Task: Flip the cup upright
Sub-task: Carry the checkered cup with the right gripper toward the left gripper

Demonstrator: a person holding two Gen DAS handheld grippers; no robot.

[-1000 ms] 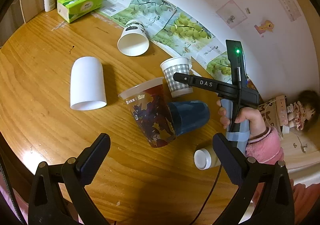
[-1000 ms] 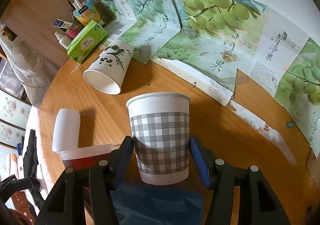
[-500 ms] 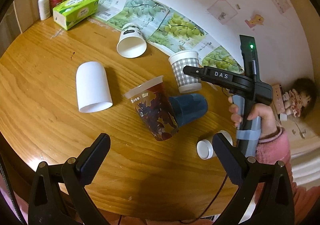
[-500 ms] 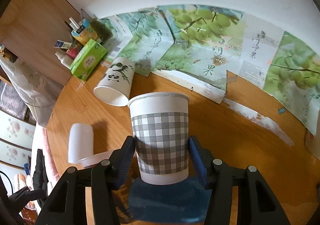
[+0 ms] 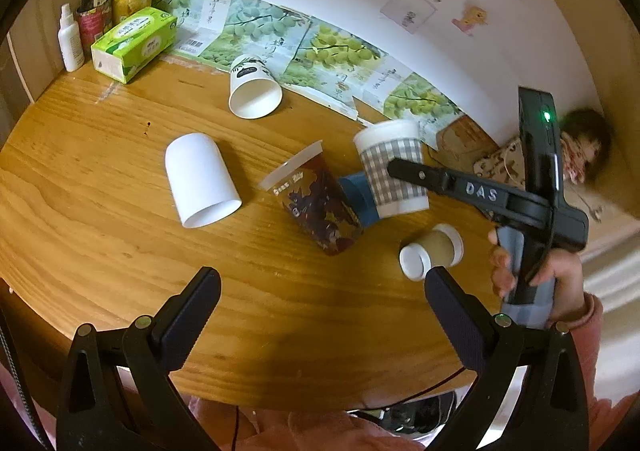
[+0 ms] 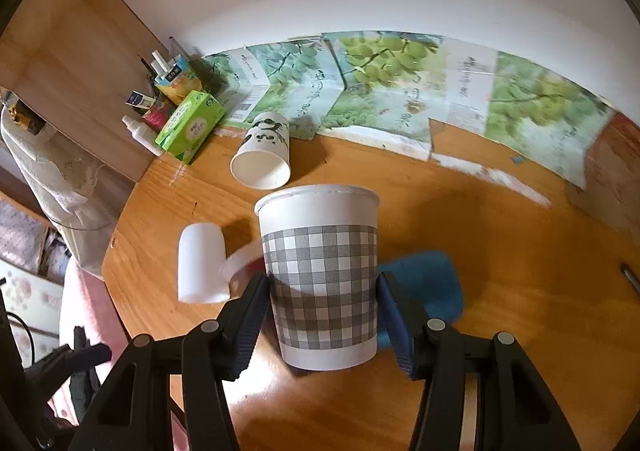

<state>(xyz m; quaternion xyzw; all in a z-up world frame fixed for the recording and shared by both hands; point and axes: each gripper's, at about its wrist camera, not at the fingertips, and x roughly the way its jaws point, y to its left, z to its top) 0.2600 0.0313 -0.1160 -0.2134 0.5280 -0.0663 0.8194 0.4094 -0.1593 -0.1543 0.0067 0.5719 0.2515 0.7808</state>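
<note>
The right gripper has its fingers closed on a checked paper cup, held rim-up between them above the worktop. The left gripper hangs wide open, holding nothing, with a white cup lying beyond its fingers.

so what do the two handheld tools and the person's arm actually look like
Both are black plastic two-finger clamps with silver rivets. The left tool has black textured pads; the right tool has dark blue ribbed pads. Seen from the left wrist, the right tool's body carries white "DAS" lettering, a green lit LED, a grey-blue grip and a thin black cable. The hand on it wears a pink fuzzy sleeve.
</note>
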